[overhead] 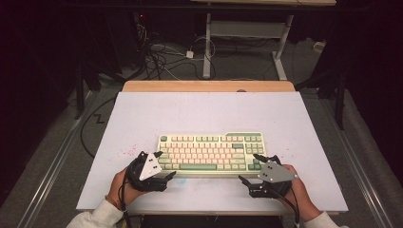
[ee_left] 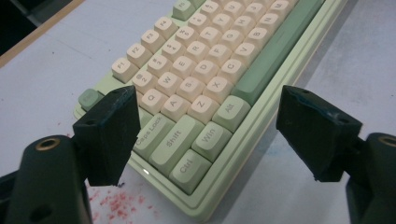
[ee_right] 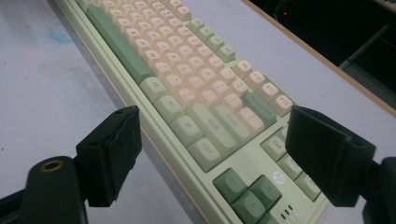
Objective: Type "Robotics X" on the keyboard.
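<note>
While both grippers, left gripper [overhead: 164, 166] and right gripper [overhead: 252, 167], gaped empty, I judged each should straddle the keyboard's [overhead: 211, 152] corners squarely before closing.

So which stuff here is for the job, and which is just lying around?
For the job:
- keyboard, green and cream
- left hand-held gripper, jaws open at the keyboard's left end
- right hand-held gripper, jaws open at its right end

Just lying about:
- cables on the floor behind the table
- second table's legs
- red specks on the tabletop
</note>
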Available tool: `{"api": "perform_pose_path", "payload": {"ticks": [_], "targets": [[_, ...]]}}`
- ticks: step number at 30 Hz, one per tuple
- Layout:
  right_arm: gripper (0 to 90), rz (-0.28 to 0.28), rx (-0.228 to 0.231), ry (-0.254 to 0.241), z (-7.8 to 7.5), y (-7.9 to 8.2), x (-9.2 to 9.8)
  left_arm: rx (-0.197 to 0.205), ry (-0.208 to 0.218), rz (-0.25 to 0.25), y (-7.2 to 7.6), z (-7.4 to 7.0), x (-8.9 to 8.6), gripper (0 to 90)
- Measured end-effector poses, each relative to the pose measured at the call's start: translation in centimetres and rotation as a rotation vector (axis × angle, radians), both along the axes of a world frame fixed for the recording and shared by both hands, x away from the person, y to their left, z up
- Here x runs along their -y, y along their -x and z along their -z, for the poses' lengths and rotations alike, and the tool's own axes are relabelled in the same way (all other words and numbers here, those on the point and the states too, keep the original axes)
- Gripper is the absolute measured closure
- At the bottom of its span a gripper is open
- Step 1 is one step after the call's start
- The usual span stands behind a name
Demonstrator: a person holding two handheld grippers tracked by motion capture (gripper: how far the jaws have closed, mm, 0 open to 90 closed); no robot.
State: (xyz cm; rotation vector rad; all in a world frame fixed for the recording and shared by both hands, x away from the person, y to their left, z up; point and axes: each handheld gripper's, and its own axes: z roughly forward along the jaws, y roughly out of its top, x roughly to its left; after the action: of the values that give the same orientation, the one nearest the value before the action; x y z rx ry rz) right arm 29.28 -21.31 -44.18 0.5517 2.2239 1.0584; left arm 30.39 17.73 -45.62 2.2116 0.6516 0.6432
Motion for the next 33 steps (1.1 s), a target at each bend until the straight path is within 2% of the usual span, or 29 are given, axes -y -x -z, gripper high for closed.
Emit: {"api": "perform_pose_path", "payload": {"ticks": [3, 6, 8, 16, 21, 25, 33], "targets": [[19.0, -0.001, 0.000, 0.001, 0.0, 0.0, 0.0, -0.017, 0.008, -0.010, -0.2, 0.2, -0.6, 27.6], [19.0, 0.002, -0.002, 0.002, 0.1, 0.0, 0.0, -0.035, 0.003, -0.008, -0.3, 0.2, -1.1, 40.7], [19.0, 0.000, -0.003, 0.003, 0.1, 0.0, 0.0, -0.064, 0.007, -0.008, -0.5, 0.3, -1.5, 54.2], [19.0, 0.000, -0.005, 0.008, 0.1, 0.0, -0.1, -0.109, 0.028, -0.029, -0.8, -0.1, -2.5, 85.9], [19.0, -0.002, -0.009, 0.011, 0.2, -0.1, -0.1, -0.131, 0.026, -0.021, -1.4, -0.6, -2.3, 87.8], [19.1, 0.000, -0.009, 0.010, 0.2, -0.1, -0.2, -0.152, 0.015, -0.006, -2.4, -1.1, -1.8, 87.7], [19.1, 0.000, -0.015, 0.015, 0.3, -0.2, -0.3, -0.161, -0.016, 0.028, -4.3, -1.6, 0.6, 87.7]]}}
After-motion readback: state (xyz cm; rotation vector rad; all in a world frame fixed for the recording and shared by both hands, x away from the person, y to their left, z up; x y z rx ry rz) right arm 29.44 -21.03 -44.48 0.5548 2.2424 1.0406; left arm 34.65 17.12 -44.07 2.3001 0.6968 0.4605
